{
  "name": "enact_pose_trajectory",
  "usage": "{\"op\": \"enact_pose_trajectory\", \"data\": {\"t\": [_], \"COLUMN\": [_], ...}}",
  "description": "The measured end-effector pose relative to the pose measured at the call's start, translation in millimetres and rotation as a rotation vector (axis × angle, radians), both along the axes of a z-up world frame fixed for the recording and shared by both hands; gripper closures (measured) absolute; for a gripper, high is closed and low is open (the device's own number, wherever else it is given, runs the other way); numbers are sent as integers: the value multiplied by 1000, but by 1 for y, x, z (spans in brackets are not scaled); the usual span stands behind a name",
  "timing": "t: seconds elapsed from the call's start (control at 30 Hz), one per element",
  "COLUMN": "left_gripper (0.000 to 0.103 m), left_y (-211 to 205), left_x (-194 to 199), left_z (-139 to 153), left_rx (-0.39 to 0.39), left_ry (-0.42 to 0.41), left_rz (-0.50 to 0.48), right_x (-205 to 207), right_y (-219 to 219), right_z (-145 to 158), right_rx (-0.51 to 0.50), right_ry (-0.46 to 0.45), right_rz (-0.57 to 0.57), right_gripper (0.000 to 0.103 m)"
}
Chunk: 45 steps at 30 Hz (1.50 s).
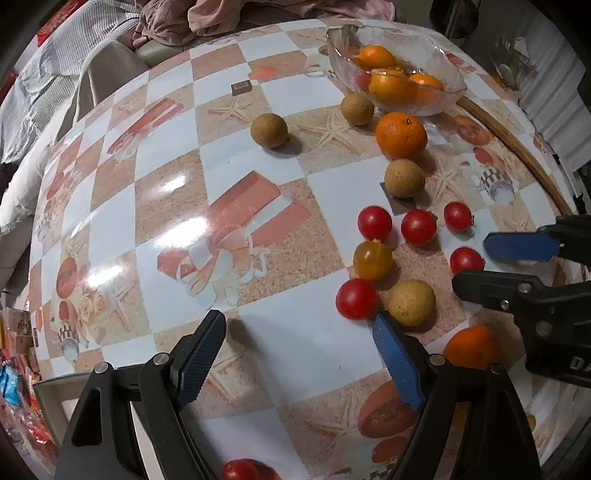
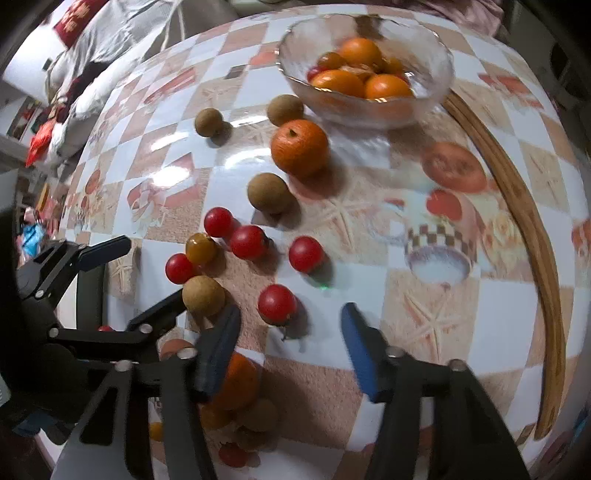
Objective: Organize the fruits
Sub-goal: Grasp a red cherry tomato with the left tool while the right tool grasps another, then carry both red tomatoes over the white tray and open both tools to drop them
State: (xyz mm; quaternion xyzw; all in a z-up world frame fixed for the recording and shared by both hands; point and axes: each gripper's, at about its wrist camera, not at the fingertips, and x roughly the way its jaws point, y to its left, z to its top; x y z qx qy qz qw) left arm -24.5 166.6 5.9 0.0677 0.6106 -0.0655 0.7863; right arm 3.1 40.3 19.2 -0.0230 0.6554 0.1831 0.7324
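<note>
Left gripper (image 1: 299, 332): black frame, blue ribbed pads, jaws spread wide, nothing between them, tilted down over the tabletop.
Left gripper right pad (image 1: 397, 360): tip just beside a tan round longan (image 1: 411, 302) and a red cherry tomato (image 1: 356, 298); contact cannot be told.
Right gripper (image 2: 290, 326): jaws apart, released, holding nothing; hovers low, picture slightly blurred.
Right gripper in left view (image 1: 491, 264): enters from the right edge, blue pad above, black finger below, one red tomato (image 1: 466, 259) just off its tips.
Ahead of right gripper: red cherry tomato (image 2: 277, 304) just beyond the gap between the fingertips; another red one (image 2: 306, 254) farther out.
Left of right gripper: its left pad (image 2: 218, 350) near a tan longan (image 2: 203, 295); a whole orange (image 2: 238, 382) sits partly hidden behind that pad.
Loose fruit cluster: yellow-amber cherry tomato (image 1: 372, 259) touching a red one (image 1: 374, 222); brown longan (image 1: 404, 178) and large orange mandarin (image 1: 400, 134) farther ahead.
Clear glass bowl (image 1: 448, 70): far ahead, holds several oranges (image 1: 391, 88); one brown longan (image 1: 357, 108) just beside its wall.
Lone longan (image 1: 269, 130): ahead of left gripper, well apart from the rest.
Surface: glossy round table with checked blue-and-tan printed cover (image 1: 166, 229), wooden hoop edge (image 2: 535, 236) to the right.
Room: pink cloth (image 1: 207, 18) and striped bedding (image 1: 48, 70) beyond the table's far side.
</note>
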Motion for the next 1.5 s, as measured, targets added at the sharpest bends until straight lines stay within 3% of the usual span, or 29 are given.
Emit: {"op": "enact_pose_trajectory", "data": {"t": [0.07, 0.1, 0.13, 0.23, 0.33, 0.4, 0.47, 0.67, 1.0, 1.23, 1.5], "left_gripper": [20, 22, 28, 30, 40, 52, 83, 83, 83, 83, 83], "left_y": [2, 1, 1, -2, -6, -8, -13, -11, 37, 103, 180], "left_x": [5, 7, 9, 13, 19, 19, 17, 11, -34, -76, -124], "left_z": [0, 0, 0, 1, 2, 5, 9, 18, 66, 84, 65], "left_rx": [-9, -15, -30, -28, -46, -58, -94, -135, -171, -139, -33], "left_ry": [4, 4, 4, 1, -3, -15, -19, -25, -87, -122, -76], "left_rz": [10, 11, 10, 3, 4, 1, -15, 58, 183, 324, 486], "right_x": [3, 5, 5, 3, 1, -1, -2, -8, -24, -38, -61], "right_y": [6, 8, 8, 12, 12, 10, 6, -3, 10, 69, 161], "right_z": [-1, -2, -3, -3, -3, -2, -2, 4, 47, 71, 66], "right_rx": [-1, 15, 20, 15, 27, 31, 34, 42, 78, 119, 140], "right_ry": [1, 13, 20, 12, 18, 20, 23, 19, -24, -45, -30], "right_rz": [19, 21, 20, 25, 24, 21, 12, 2, 72, 175, 308], "right_gripper": [76, 79, 79, 79, 79, 79, 79, 80, 80, 80, 80]}}
